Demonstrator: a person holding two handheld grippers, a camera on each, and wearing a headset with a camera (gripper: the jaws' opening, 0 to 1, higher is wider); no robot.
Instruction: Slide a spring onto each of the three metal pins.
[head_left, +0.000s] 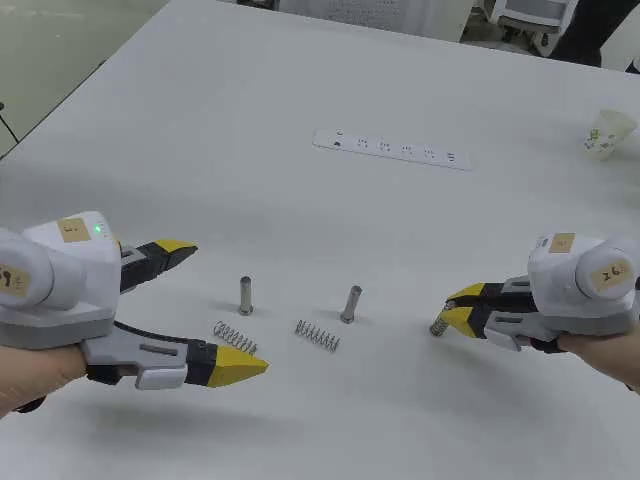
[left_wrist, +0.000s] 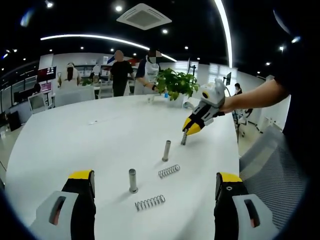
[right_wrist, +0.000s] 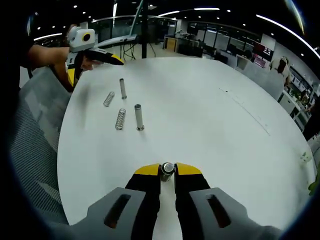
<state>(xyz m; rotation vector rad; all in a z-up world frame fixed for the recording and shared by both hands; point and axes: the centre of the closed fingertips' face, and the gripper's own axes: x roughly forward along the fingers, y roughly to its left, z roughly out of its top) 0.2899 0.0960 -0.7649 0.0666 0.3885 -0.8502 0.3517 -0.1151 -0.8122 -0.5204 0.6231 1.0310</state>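
Right gripper clenched on a standing pin; left gripper wide apart. Free pins upright; springs lie flat on the table.

The right gripper has its two yellow tips pressed on a small metal pin near the close edge of the white table. Two more pins stand up, one closer and one farther. A spring lies beside the closer pin, and another spring lies by the left edge. At the far left corner a hand holds the left gripper, jaws wide apart.
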